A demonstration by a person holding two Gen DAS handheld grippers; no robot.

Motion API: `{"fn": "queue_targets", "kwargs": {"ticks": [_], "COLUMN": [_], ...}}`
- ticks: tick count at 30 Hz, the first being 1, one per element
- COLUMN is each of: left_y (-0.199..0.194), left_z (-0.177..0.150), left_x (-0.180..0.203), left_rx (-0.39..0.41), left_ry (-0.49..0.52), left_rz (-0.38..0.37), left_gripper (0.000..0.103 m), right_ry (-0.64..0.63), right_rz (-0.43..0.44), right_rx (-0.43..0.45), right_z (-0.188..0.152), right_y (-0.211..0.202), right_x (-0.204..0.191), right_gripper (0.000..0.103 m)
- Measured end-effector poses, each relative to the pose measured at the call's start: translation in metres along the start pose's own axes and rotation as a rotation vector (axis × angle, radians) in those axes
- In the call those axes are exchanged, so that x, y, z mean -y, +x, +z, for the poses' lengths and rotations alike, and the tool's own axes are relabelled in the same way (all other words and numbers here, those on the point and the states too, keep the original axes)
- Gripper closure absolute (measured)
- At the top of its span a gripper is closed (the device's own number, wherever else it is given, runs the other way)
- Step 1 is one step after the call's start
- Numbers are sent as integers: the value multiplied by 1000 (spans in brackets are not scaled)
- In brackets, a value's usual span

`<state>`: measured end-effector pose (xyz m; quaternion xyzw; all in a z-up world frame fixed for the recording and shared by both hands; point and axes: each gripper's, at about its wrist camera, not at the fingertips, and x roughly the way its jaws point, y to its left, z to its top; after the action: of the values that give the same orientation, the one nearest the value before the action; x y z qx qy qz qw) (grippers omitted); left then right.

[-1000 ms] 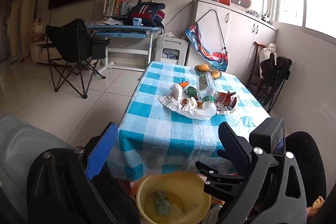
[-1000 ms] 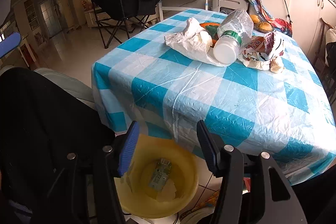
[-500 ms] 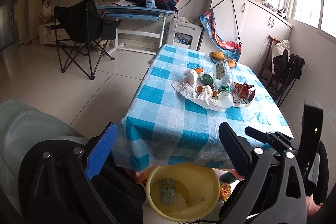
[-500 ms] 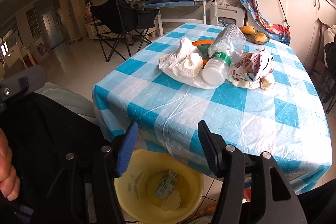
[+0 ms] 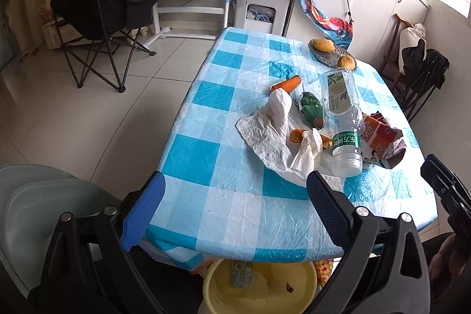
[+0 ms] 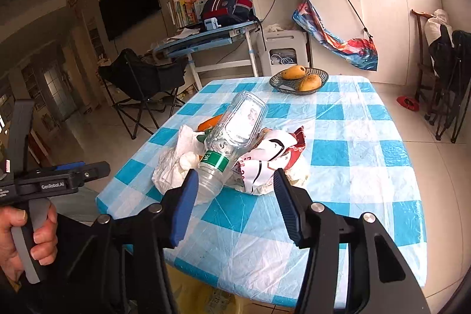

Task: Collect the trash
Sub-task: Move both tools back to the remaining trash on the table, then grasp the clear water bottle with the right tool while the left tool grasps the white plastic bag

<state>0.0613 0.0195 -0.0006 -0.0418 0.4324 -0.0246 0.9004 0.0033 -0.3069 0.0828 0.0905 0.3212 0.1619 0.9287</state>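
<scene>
Reaching for trash pile; both grippers empty.
Left gripper [image 5: 235, 205] wide; right gripper [image 6: 234, 203] closing, frame centre, near bottle [image 6: 232, 143]; next: straddle, clamp, drop into basin [image 5: 262, 289].

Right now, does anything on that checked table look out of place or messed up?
Yes. An empty plastic bottle lies on its side atop a heap of crumpled white bags, a torn snack wrapper and loose carrots. Only the fruit bowl at the far end looks tidy.

left gripper [image 5: 232, 202] – black frame; blue pads | right gripper [image 6: 234, 206] – same; silver screws
</scene>
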Motion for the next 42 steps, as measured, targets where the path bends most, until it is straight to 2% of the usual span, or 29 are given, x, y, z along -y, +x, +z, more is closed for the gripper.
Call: {"fn": "queue_targets", "kwargs": {"ticks": [3, 6, 9, 14, 15, 16, 17, 18, 19, 20, 22, 26, 29, 30, 33, 35, 37, 38, 39, 40, 41, 42], "left_y": [12, 28, 52, 100, 108, 115, 123, 127, 128, 127, 124, 104, 80, 73, 58, 53, 48, 44, 40, 36, 32, 28], "left_z": [11, 28, 48, 70, 72, 73, 72, 71, 68, 68, 68, 74, 79, 79, 83, 88, 91, 93, 94, 95, 95, 96], "left_x": [4, 12, 22, 41, 42, 41, 40, 38, 36, 34, 27, 17, 21, 23, 24, 18, 8, 3, 0, -4, -8, -12], "left_rx": [22, 25, -4, -67, -82, -105, -136, -163, -173, -175, -180, -138, -77, -60, -24, -10, 12, 29, 47, 63, 77, 91], "left_ry": [-27, -8, 14, 113, 118, 113, 101, 81, 59, 44, -11, -108, -97, -88, -86, -119, -178, -194, -200, -202, -208, -215], "left_rz": [3, 14, 17, 58, 49, 27, -7, -59, -94, -124, -219, -401, -500, -526, -581, -631, -704, -710, -695, -678, -662, -648], "left_gripper": [10, 10, 10, 11, 18, 33, 42, 64, 80, 83, 88, 90, 90, 90, 90, 90, 90, 90, 90, 90, 90, 90], "right_ry": [-67, -59, -58, -35, -11, 17, 46, 75, 103, 129, 184, 285, 347, 363, 416, 448, 460, 455, 446, 433, 419, 400], "right_rz": [63, 146, 192, 136, 118, 98, 80, 65, 50, 37, 21, 26, 51, 68, 129, 165, 178, 183, 187, 183, 175, 163], "right_rx": [17, -56, -116, -120, -117, -115, -113, -109, -106, -106, -113, -163, -189, -195, -175, -157, -162, -170, -180, -184, -186, -189], "right_z": [4, 2, 1, 11, 14, 17, 21, 24, 28, 31, 38, 49, 47, 46, 42, 41, 41, 42, 42, 43, 42, 43], "right_y": [-2, 17, 37, 60, 66, 72, 78, 83, 88, 93, 103, 125, 136, 139, 133, 127, 123, 122, 121, 119, 119, 120], "right_x": [-14, -18, -27, -28, -25, -21, -17, -12, -8, -3, 6, 23, 33, 36, 46, 52, 55, 54, 52, 49, 45, 40], "right_gripper": [52, 53, 55, 56, 56, 55, 55, 54, 51, 46, 43, 38, 39, 41, 66, 89, 92, 92, 91, 86, 65, 49]}}
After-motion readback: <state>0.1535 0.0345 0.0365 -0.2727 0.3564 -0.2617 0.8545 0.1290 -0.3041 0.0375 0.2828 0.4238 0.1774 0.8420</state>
